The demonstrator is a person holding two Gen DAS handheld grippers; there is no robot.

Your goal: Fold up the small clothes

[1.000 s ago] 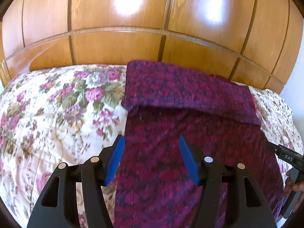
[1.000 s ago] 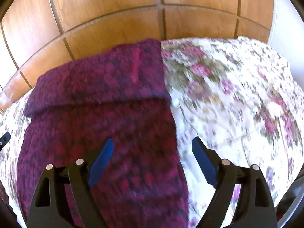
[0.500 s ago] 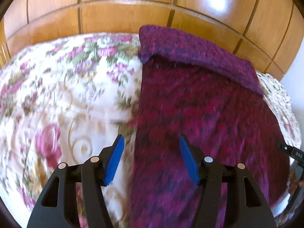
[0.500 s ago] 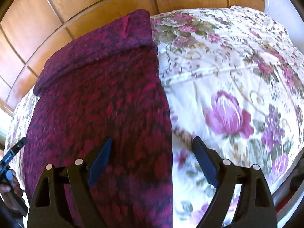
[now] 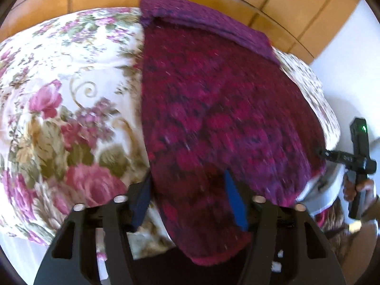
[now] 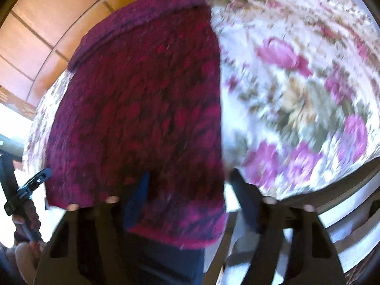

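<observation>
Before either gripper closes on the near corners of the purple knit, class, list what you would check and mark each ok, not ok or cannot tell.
1. Left gripper open: ok.
2. Right gripper open: ok.
3. Near left corner of the purple knit between the left fingers: ok, it hangs over the bed edge there.
4. Near right corner between the right fingers: ok.
5. Far end already folded over: ok.
6. Knit lying flat on the floral bedspread: cannot tell, pictures blurred.

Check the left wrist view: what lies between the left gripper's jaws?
The near left corner of the magenta knit garment lies between the open left gripper jaws.
</observation>
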